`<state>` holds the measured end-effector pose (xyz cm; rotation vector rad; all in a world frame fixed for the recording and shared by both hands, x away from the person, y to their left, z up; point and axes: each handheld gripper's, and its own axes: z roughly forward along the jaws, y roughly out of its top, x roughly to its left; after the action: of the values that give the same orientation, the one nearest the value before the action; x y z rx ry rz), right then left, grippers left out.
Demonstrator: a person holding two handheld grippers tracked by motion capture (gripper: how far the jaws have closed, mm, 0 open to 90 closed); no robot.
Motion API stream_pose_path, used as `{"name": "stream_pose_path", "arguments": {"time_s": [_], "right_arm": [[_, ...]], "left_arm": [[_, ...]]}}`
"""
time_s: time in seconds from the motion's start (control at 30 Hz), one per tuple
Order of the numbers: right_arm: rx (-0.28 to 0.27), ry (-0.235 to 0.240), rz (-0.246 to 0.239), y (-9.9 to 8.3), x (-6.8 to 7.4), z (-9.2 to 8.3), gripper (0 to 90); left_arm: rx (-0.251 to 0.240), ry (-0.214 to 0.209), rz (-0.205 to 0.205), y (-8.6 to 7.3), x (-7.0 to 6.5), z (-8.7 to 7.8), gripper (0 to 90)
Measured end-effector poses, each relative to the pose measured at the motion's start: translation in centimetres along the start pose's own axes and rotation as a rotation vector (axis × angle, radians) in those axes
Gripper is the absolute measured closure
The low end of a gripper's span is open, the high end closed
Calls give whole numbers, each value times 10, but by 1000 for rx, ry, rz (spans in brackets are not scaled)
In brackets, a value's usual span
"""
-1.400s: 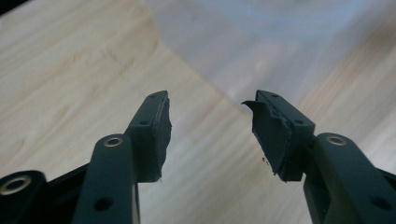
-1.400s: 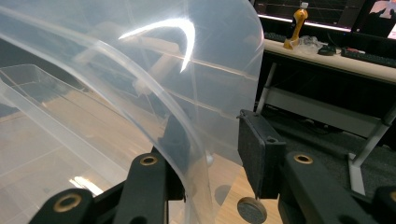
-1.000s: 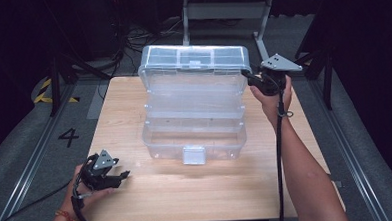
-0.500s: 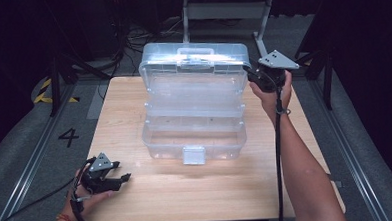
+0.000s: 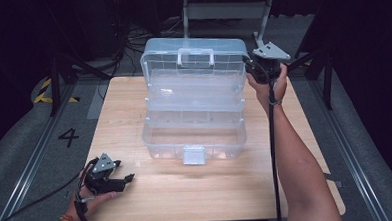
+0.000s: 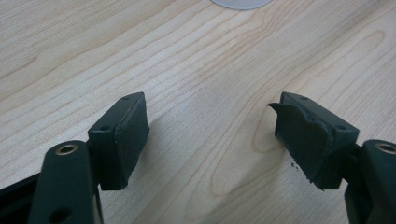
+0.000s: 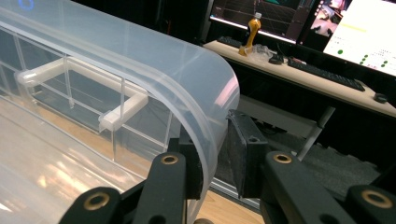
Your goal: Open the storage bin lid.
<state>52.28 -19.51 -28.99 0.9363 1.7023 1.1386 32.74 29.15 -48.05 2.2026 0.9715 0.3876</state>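
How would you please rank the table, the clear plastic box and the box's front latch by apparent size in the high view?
1. Table, largest.
2. Clear plastic box, clearly smaller.
3. Front latch, by far the smallest.

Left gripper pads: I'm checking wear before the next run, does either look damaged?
Yes. In the left gripper view the right-hand pad has a torn, ragged edge curling off its jaw, with black crumbs on the table beside it. The other pad looks intact.
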Motion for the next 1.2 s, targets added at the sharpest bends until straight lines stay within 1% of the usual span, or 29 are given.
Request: {"name": "stream_pose_path", "arguments": {"time_s": [0.03,0.07,0.1,0.17,0.4,0.5,0.63,0.73,0.83,0.9,0.97,1.03,1.1,1.13,1.17,1.2], "right_arm": [[1,-5,1,1,0,2,774],[1,-5,1,1,0,2,774],[8,-10,-1,2,0,5,780],[16,-18,-2,3,-1,10,787],[37,-39,3,6,-3,24,808],[43,-39,4,7,-4,26,811],[64,-43,-17,11,-5,31,820],[68,-51,-36,11,-5,35,827],[76,-44,-25,10,-8,40,830],[85,-41,-29,11,-9,45,835],[93,-42,-42,12,-10,49,842],[98,-53,-75,12,-9,54,849],[107,-44,-60,11,-11,58,850],[110,-41,-58,11,-12,60,850],[113,-37,-57,11,-13,62,850],[117,-34,-52,11,-13,63,850]], "left_arm": [[4,-1,-13,0,-1,1,255],[4,-1,-13,0,-1,1,249],[4,2,-2,1,-1,1,249],[4,3,-1,1,-1,1,246],[1,8,-14,1,-2,1,249],[2,12,-15,1,-2,1,250],[3,18,-19,1,-3,1,250],[4,17,-21,1,-3,1,250],[3,17,-19,1,-3,2,250],[3,18,-19,1,-3,1,250],[3,19,-19,1,-3,1,251],[1,21,-23,1,-3,1,255],[1,19,-23,1,-2,1,264],[-8,26,-24,1,-2,2,270],[-6,27,-16,1,-1,1,276],[-7,27,-19,1,-1,1,277]]}}
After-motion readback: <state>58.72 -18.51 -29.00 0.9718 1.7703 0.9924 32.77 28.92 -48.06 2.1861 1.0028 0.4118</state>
